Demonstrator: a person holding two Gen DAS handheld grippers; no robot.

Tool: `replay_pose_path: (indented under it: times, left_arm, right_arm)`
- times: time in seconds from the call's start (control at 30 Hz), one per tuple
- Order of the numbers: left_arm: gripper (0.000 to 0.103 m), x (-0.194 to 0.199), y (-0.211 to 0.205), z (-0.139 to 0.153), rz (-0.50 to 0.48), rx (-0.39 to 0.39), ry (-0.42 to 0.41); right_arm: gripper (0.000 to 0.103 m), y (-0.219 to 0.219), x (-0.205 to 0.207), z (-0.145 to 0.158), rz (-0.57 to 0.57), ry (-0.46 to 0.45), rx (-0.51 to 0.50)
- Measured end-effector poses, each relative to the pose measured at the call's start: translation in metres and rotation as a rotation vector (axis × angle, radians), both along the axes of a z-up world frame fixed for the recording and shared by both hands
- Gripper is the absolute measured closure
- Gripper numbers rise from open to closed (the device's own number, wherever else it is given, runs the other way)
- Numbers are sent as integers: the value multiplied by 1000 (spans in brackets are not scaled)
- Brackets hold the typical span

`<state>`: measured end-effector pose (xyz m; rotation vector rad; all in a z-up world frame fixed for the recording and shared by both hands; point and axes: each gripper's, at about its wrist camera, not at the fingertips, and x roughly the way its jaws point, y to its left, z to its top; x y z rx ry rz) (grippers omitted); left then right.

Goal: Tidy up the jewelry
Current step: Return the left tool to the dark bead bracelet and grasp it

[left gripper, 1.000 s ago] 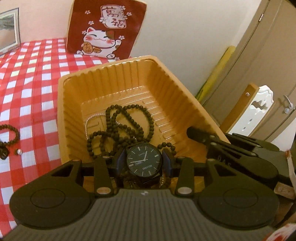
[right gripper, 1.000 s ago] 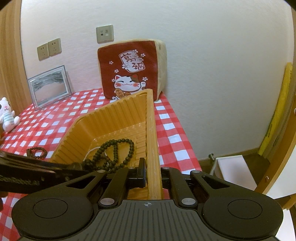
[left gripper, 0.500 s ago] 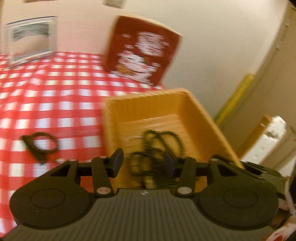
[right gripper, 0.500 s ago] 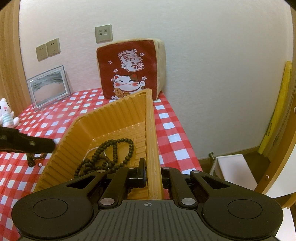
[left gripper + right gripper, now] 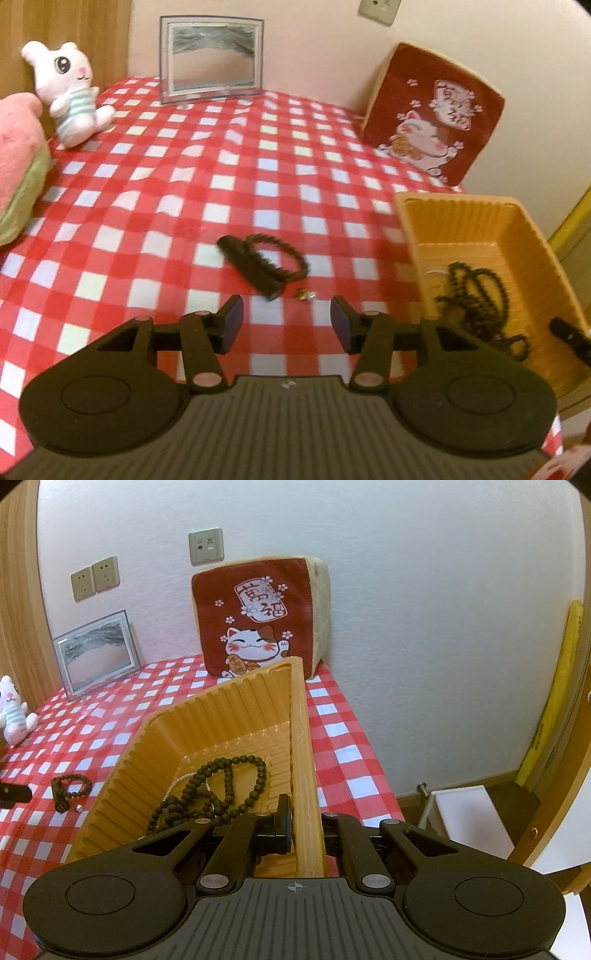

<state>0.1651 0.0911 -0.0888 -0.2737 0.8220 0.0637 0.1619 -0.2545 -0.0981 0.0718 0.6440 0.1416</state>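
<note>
Left gripper [image 5: 287, 319] fingers released, just widening, empty; right gripper [image 5: 304, 825] clenched on tray [image 5: 301, 738] wall. Risk: tiny earring [image 5: 303, 294] beside bracelet [image 5: 275, 260] skids off desk [image 5: 147, 206].

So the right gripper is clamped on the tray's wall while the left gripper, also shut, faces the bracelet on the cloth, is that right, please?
Not quite: the left gripper is open, not shut, its jaws having just been opening with nothing between them, as the left wrist view shows. The right gripper is indeed clamped on the tray wall, and the bracelet lies on the cloth.
</note>
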Motion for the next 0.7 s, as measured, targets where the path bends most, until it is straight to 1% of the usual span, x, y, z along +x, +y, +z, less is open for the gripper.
replay_pose_path:
  times: [0.23, 0.33, 0.43, 0.57, 0.6, 0.7]
  left_arm:
    - [55, -1, -5, -7, -29, 59, 6]
    - [55, 2, -12, -9, -68, 120, -7]
    - [56, 8, -19, -11, -138, 213, -26]
    - [59, 23, -30, -18, -266, 359, -36]
    - [61, 27, -32, -20, -306, 393, -35]
    - [62, 38, -39, -27, -411, 480, -26]
  right_arm:
    - [98, 0, 0, -1, -3, 1, 1]
    - [98, 0, 0, -1, -5, 1, 1]
    - [98, 0, 0, -1, -5, 2, 2]
    - [98, -1, 0, -1, -6, 2, 1]
    - [98, -1, 0, -2, -6, 3, 1]
    - [98, -2, 1, -3, -9, 6, 2]
